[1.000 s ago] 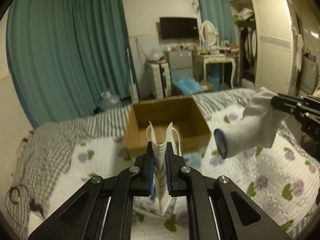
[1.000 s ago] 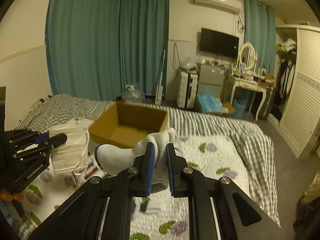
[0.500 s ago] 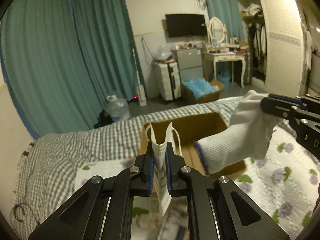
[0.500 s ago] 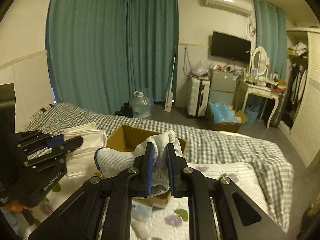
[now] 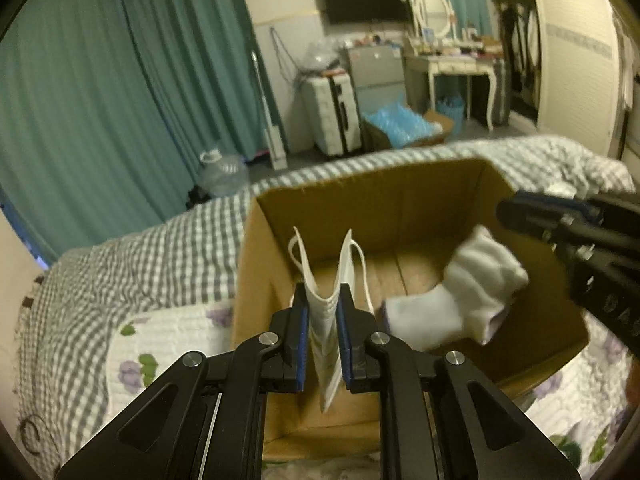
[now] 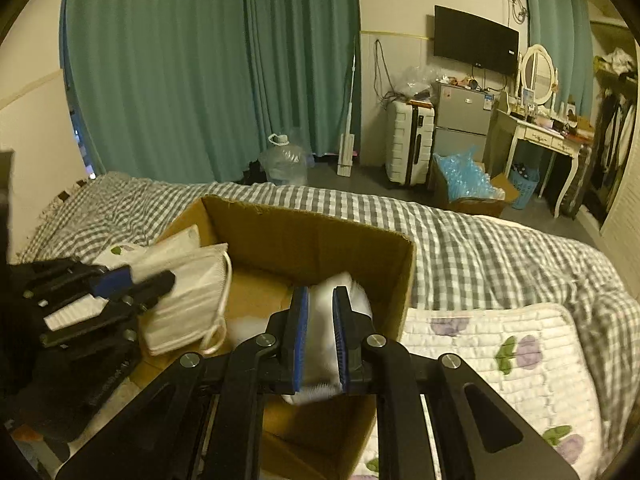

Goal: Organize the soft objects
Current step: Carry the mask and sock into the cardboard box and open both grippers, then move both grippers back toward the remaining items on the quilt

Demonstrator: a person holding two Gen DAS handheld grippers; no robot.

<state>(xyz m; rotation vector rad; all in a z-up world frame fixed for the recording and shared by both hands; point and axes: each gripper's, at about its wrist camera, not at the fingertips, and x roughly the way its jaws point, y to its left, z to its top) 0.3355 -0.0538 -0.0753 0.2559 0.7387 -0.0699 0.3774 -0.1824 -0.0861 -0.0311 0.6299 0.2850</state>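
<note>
Left wrist view: the left gripper (image 5: 323, 334) is clamping a folded white face mask (image 5: 326, 312) between its blue-padded fingers, holding it upright over an open cardboard box (image 5: 400, 200). The mask's ear loops are standing up above the fingers, in front of the box's far wall. The box is sitting on a bed (image 5: 132, 248) covered by a grey checked sheet, with a white floral quilt (image 5: 168, 332) lying beside the box's left wall. Inside the box, toward its right side, a white sock (image 5: 460, 296) is appearing blurred and free of the right gripper (image 5: 532, 212), whose dark fingers are reaching in over the box's right wall just above the sock. Whether the sock is touching the box floor cannot be told. Beyond the box, teal curtains (image 5: 132, 92) are hanging along the wall.

Right wrist view: the right gripper (image 6: 320, 332) is pointing down into the cardboard box (image 6: 320, 236), its fingers standing slightly apart with the white sock (image 6: 320, 308) showing in the gap between them; the blur is making it unclear whether the pads are touching the cloth. At the box's left wall, the left gripper (image 6: 160, 280) is holding the face mask (image 6: 188, 304) over the box's open top. The floral quilt (image 6: 492, 348) is lying to the right of the box, and the checked bed (image 6: 460, 240) is stretching behind the box.
</note>
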